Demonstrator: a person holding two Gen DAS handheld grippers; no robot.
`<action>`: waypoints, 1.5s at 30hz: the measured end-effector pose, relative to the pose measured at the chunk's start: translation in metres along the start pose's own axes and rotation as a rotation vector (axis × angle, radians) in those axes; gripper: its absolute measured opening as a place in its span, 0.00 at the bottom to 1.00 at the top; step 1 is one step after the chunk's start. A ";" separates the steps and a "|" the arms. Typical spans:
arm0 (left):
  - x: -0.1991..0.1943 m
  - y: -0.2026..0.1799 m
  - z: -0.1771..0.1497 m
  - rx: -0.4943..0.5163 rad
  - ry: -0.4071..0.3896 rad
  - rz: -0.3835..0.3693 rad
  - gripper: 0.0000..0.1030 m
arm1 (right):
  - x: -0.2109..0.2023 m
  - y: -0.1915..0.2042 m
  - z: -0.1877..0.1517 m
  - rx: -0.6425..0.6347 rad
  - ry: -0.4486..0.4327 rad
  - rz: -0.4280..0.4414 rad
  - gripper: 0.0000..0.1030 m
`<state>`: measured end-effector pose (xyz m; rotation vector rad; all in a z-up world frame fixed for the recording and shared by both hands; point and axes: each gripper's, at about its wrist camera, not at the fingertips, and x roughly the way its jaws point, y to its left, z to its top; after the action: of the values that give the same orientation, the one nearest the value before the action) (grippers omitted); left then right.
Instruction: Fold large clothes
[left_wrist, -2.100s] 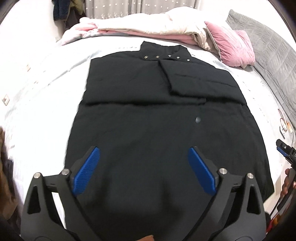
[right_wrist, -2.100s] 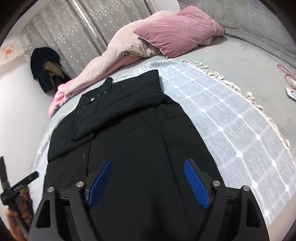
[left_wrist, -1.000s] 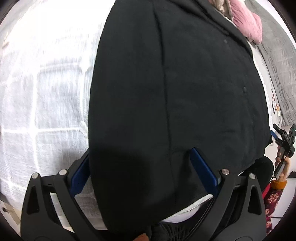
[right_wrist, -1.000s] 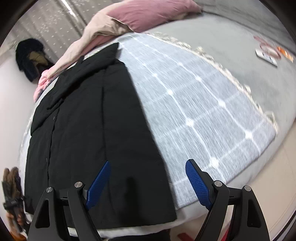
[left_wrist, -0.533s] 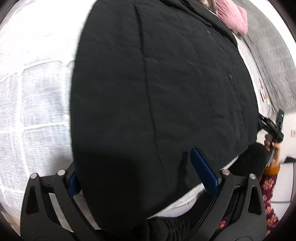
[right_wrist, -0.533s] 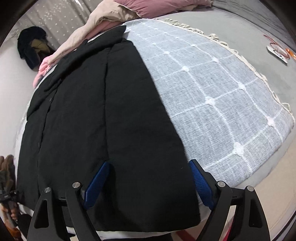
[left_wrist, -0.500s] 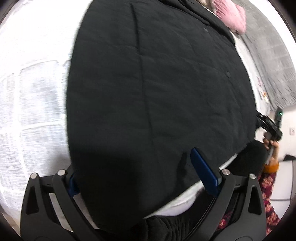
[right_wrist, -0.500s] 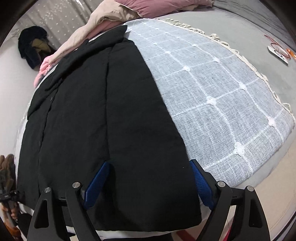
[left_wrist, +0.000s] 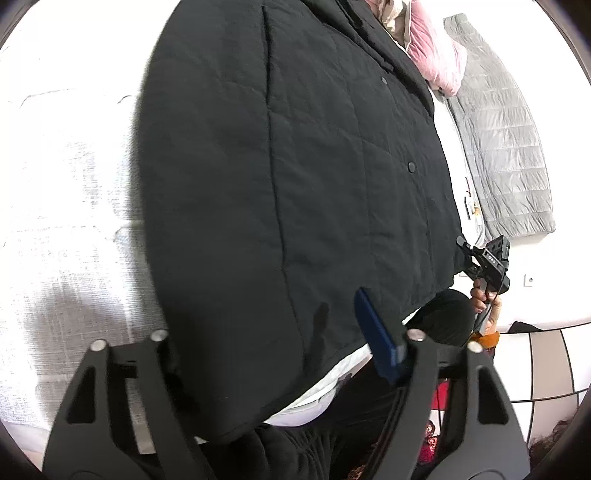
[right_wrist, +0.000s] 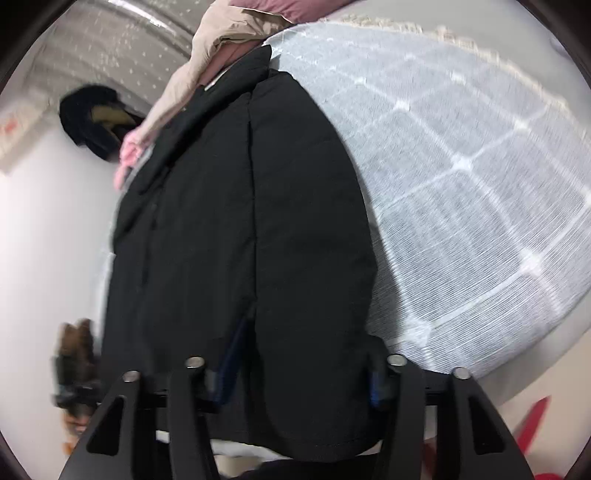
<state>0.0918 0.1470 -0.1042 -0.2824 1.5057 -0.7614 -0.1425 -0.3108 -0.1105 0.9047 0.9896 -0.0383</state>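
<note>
A large black quilted coat (left_wrist: 295, 155) lies flat on the bed, hem toward me; it also shows in the right wrist view (right_wrist: 240, 221). My left gripper (left_wrist: 269, 332) is at the hem's left corner, jaws around the fabric; the left finger is hidden under the coat and the right blue pad (left_wrist: 376, 343) rests on top. My right gripper (right_wrist: 299, 365) is at the hem's right corner, jaws astride the fabric with both pads partly hidden by it. The right gripper also shows in the left wrist view (left_wrist: 487, 258).
The coat rests on a white grid-patterned bedspread (right_wrist: 480, 184). A pink pillow (left_wrist: 436, 55) and a grey quilt (left_wrist: 509, 147) lie at the far right. A beige duvet (right_wrist: 221, 40) is heaped at the head. A dark garment (right_wrist: 96, 118) hangs by the wall.
Both grippers have dropped to the coat's hem at the bed's near edge and narrowed around the fabric. The hem corners now lie between the jaws.
</note>
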 end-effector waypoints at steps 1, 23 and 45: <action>0.002 0.000 0.000 0.004 0.004 0.014 0.66 | 0.003 -0.002 0.000 0.021 0.010 0.035 0.39; -0.098 -0.067 -0.013 0.035 -0.384 -0.230 0.11 | -0.075 0.064 0.004 -0.041 -0.230 0.444 0.17; -0.216 -0.114 -0.065 0.230 -0.694 -0.396 0.11 | -0.231 0.102 -0.025 -0.176 -0.571 0.594 0.17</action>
<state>0.0216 0.2120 0.1294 -0.6100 0.7043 -1.0090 -0.2516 -0.3105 0.1181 0.9220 0.1710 0.2762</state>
